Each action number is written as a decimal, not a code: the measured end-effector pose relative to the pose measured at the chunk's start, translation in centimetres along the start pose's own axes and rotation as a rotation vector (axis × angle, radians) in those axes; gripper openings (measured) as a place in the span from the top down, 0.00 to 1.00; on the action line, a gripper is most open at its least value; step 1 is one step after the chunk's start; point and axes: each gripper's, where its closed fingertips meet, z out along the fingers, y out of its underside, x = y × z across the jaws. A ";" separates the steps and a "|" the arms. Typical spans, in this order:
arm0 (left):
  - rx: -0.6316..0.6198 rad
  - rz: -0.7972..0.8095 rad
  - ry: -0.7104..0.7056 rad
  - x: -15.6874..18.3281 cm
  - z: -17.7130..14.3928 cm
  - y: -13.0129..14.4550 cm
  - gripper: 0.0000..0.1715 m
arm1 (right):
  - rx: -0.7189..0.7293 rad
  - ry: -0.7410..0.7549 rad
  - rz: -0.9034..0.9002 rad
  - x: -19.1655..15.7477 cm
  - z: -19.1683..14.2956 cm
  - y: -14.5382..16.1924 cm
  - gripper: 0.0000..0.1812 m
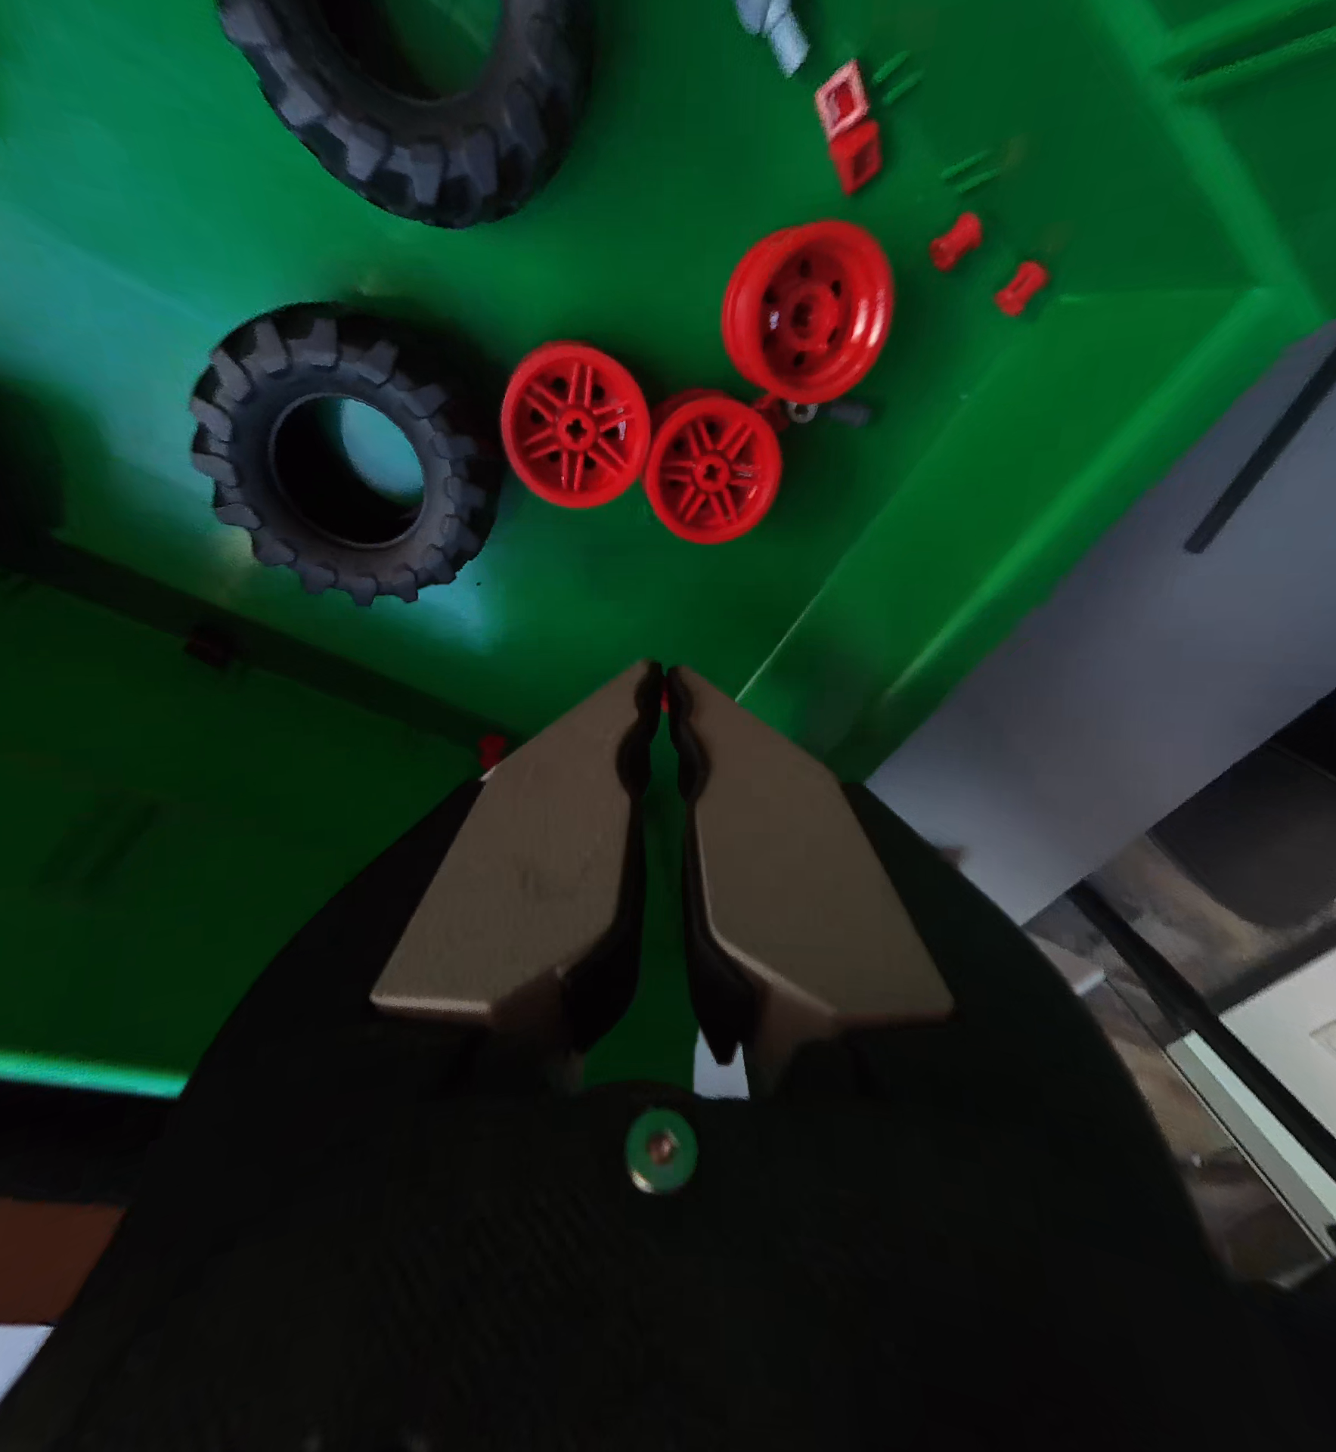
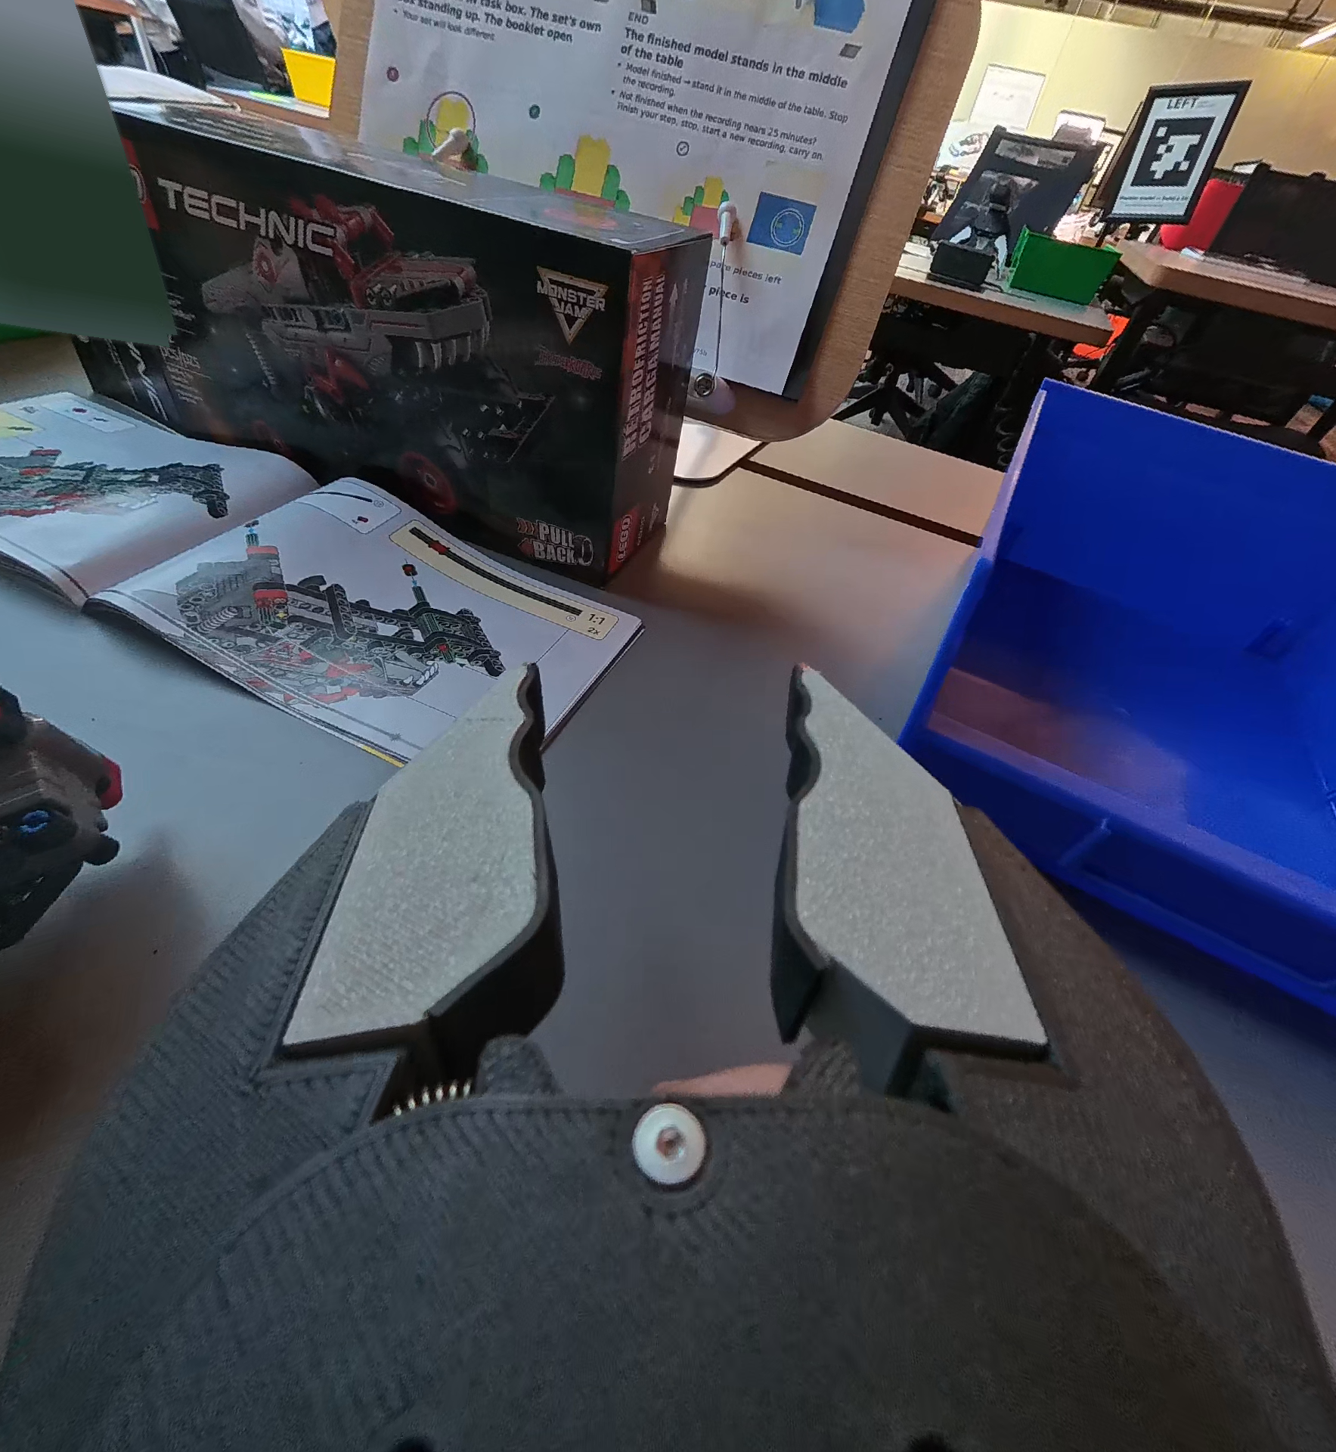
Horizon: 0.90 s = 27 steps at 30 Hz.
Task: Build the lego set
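Note:
In the left wrist view my left gripper (image 1: 663, 691) hangs over the green bin (image 1: 963, 487). Its pads are shut on a small red piece (image 1: 663, 701), of which only a sliver shows between the tips. Below lie two black tyres (image 1: 342, 456) (image 1: 413, 102), three red wheel rims (image 1: 574, 424) (image 1: 712, 470) (image 1: 806, 310) and small red connectors (image 1: 955, 241). In the right wrist view my right gripper (image 2: 664, 691) is open and empty above the grey table (image 2: 688, 786). The partly built dark model (image 2: 12, 817) sits at the left edge.
An open instruction booklet (image 2: 295, 597) lies ahead left of my right gripper, with the set's black box (image 2: 413, 353) behind it. A blue bin (image 2: 1167, 707) stands close on the right. Another small red piece (image 1: 492, 750) lies by my left finger. About 65 centimeters separates my left fingertips from my right.

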 end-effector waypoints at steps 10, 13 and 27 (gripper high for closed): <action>0.524 0.315 0.081 15.5 -6.8 -9.7 1.00 | 0.045 -0.024 -0.009 -0.6 -0.4 -0.7 0.69; 0.599 0.420 0.125 22.0 -4.2 -12.7 1.00 | 0.068 -0.038 -0.013 -0.9 -0.7 -1.1 0.70; 0.607 0.299 -0.005 21.8 4.6 -15.6 0.95 | 0.096 -0.072 -0.006 -1.6 -1.1 -1.5 0.71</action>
